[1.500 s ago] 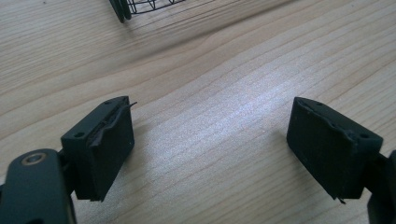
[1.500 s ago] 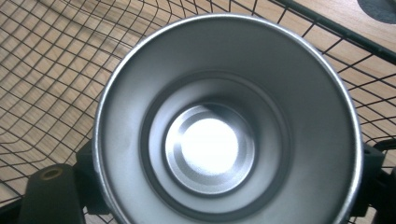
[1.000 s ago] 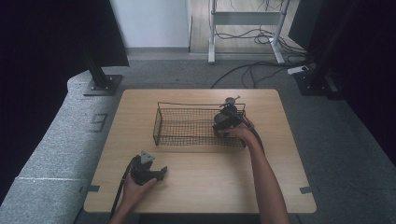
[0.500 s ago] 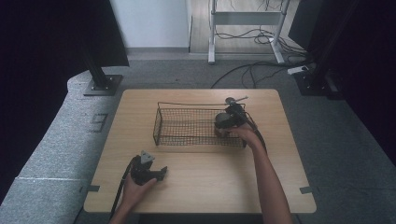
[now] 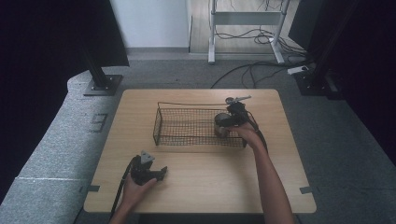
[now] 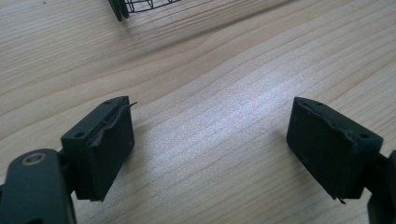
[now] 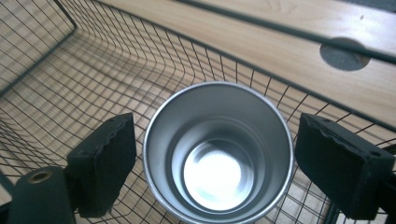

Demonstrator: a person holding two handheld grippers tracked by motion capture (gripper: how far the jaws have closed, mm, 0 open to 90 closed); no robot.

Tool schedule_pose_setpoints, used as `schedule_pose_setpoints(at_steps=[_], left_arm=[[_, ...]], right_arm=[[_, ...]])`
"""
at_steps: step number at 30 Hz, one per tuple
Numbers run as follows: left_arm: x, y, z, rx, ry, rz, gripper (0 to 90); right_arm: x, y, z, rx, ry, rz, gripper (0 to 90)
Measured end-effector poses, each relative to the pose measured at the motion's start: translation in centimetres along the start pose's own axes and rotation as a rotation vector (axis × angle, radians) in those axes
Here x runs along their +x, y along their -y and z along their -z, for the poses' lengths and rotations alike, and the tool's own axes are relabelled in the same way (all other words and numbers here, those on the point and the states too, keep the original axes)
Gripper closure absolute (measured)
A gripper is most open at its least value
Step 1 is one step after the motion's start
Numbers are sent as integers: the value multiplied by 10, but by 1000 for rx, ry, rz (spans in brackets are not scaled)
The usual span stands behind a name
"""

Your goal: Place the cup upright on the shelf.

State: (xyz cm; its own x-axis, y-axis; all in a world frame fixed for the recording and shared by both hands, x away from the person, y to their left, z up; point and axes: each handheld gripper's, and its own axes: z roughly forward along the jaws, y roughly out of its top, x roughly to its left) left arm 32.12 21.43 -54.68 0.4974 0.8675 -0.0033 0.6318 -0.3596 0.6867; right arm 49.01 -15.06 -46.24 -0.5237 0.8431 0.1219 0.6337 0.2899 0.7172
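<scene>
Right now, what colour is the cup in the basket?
Plain silver metal, shiny inside. The cup shows best in the right gripper view.

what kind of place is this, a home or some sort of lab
Probably a lab or recording studio, not a home: black curtains flank a lone wooden table, loose cables cross grey carpet, and both hands hold grippers.

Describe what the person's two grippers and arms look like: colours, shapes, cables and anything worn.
Both grippers are black. The left gripper carries a grey three-cornered plate and trails a black cable. Each has two blocky black jaws with flat rubbery pads; the right gripper looks the same. Both forearms are bare, with no sleeves visible.
</scene>
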Motion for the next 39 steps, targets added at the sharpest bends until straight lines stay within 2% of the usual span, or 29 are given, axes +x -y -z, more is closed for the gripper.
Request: schedule_pose_setpoints(at_steps=[9, 14, 19, 31, 39], left_arm=[[0, 0, 0, 2, 0, 0, 149], [0, 0, 0, 2, 0, 0, 149], [0, 0, 0, 2, 1, 0, 149], [0, 0, 0, 2, 0, 1, 149], [0, 0, 0, 2, 0, 0, 149]], right_arm=[[1, 1, 16, -96, 9, -8, 130], [4, 4, 32, -166, -9, -7, 134], [9, 11, 44, -201, -26, 10, 143], [8, 42, 74, -281, -50, 2, 163], [9, 72, 100, -334, -57, 7, 172]])
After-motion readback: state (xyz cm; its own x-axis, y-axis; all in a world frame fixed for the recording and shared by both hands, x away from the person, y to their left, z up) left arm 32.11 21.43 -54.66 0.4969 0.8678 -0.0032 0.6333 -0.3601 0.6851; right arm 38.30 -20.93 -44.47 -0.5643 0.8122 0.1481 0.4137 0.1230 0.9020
